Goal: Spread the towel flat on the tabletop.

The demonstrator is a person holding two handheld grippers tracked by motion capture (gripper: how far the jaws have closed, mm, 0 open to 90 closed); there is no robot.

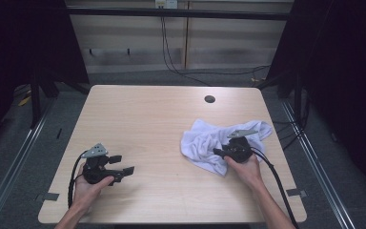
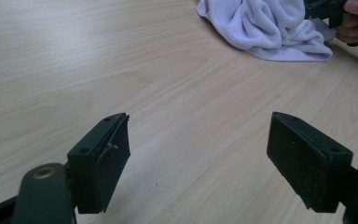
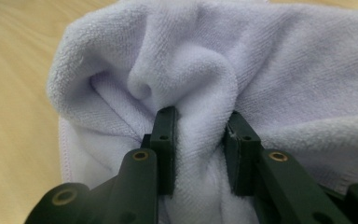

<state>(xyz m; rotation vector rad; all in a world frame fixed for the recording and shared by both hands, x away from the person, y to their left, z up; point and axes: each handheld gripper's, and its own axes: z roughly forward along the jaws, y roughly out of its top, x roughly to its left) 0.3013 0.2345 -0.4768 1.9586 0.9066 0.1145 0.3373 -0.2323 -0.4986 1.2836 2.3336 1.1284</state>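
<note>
Two claws are working at the desk (image 1: 162, 124). The right claw (image 3: 199, 140) is pinching a thick fold of the white towel (image 3: 242, 65) between its pads. The towel is lying crumpled on the desk's right half. Well left of the towel, the left claw (image 2: 198, 158) is gaping wide over bare wood, gripping nothing.

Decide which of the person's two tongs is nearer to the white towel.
Right. The right tongs are at the white towel, their jaws pinching a fold of it. The left tongs hover over bare table well off to the towel's left, jaws open and empty.
</note>
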